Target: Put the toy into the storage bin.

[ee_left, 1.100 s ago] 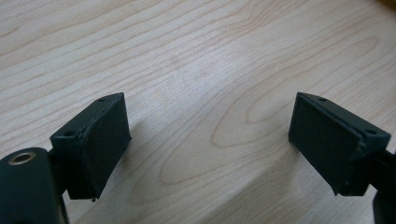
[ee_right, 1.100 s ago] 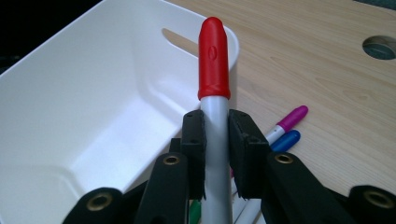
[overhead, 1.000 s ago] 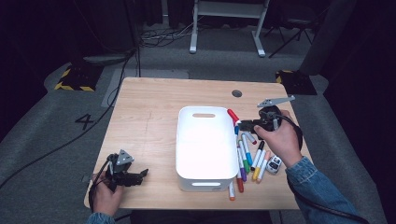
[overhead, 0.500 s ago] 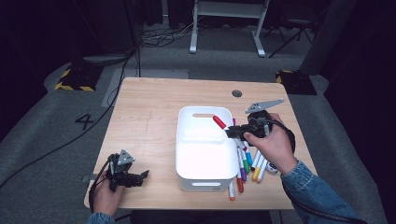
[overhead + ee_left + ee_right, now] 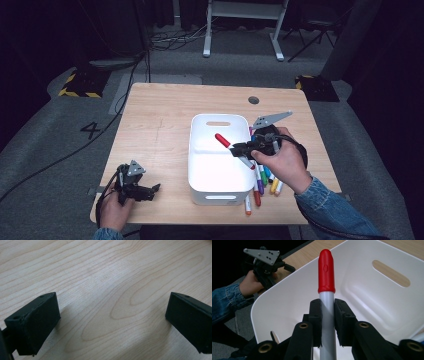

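Observation:
A marker with a red cap and grey barrel (image 5: pixel 223 141) (image 5: pixel 326 267) is clamped in my right gripper (image 5: pixel 240 148) (image 5: pixel 327 305), which is shut on the barrel. Its cap points out over the inside of the white bin (image 5: pixel 220 195) (image 5: pixel 372 295). My left gripper (image 5: pixel 152 190) (image 5: pixel 112 315) rests low over the bare wood at the table's front left corner. Its jaws have just been opening and stand wide apart with nothing between them. The right gripper view also catches the left gripper (image 5: pixel 265 262) beyond the bin's rim.
Several coloured markers (image 5: pixel 260 180) lie in a loose pile on the table (image 5: pixel 160 125) just right of the bin, under my right hand. A small round hole (image 5: pixel 253 100) sits near the table's far edge. A dark floor surrounds the table.
My right gripper has carried the red-capped marker leftward, from above the marker pile to over the bin. The left hand has stayed in place.

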`<state>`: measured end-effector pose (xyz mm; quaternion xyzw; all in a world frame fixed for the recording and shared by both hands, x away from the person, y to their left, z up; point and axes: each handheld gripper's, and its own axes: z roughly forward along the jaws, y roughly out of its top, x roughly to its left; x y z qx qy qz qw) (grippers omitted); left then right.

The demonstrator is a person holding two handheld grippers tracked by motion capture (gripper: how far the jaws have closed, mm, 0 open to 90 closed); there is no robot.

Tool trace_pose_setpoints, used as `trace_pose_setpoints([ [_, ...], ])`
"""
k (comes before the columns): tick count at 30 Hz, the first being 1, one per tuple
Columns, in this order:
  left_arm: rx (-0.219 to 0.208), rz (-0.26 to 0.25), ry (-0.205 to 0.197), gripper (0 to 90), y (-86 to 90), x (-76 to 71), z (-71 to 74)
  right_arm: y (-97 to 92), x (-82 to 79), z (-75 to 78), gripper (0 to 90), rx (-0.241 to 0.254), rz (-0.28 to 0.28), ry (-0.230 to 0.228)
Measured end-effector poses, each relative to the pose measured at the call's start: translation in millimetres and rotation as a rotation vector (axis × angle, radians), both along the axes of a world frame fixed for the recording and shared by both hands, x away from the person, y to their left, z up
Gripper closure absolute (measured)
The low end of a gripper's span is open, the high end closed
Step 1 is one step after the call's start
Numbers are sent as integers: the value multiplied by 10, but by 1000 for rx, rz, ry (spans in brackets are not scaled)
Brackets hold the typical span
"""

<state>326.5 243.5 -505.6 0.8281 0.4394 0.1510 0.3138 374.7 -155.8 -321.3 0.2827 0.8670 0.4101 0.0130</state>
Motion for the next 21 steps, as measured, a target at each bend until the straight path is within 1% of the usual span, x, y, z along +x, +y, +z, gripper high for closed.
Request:
trace_pose_setpoints([
  [5, 0, 0, 0, 0, 0, 0, 0, 56, -36, -53, 770, -15, 27, 7],
  [8, 0, 0, 0, 0, 0, 0, 0, 88, -76, -98, 770, -30, 33, 28],
  [9, 0, 0, 0, 0, 0, 0, 0, 93, -75, -115, 770, -31, 46, 21],
  [10, 0, 0, 0, 0, 0, 0, 0, 101, -97, -131, 770, -36, 47, 32],
  [11, 0, 1, -2, 0, -1, 0, -2, 106, -105, -140, 770, -45, 46, 35],
  [12, 0, 0, 0, 0, 0, 0, 0, 119, -118, -160, 770, -45, 56, 39],
  [13, 0, 0, 0, 0, 0, 0, 0, 119, -132, -171, 770, -58, 58, 46],
  [14, 0, 0, 0, 0, 0, 0, 0, 124, -135, -189, 770, -58, 71, 42],
  [17, -1, 1, 0, 0, -2, -1, 0, 125, -172, -219, 770, -72, 69, 56],
  [18, 0, 7, -2, 0, -8, -4, -2, 118, -174, -231, 770, -81, 78, 52],
  [19, -1, 7, 4, 0, -10, -6, 0, 118, -183, -242, 770, -82, 76, 53],
  [20, -1, 10, -1, 0, -13, -7, -3, 117, -184, -255, 770, -86, 82, 50],
  [21, -1, 9, 1, 0, -12, -7, -2, 116, -192, -264, 770, -89, 81, 55],
])
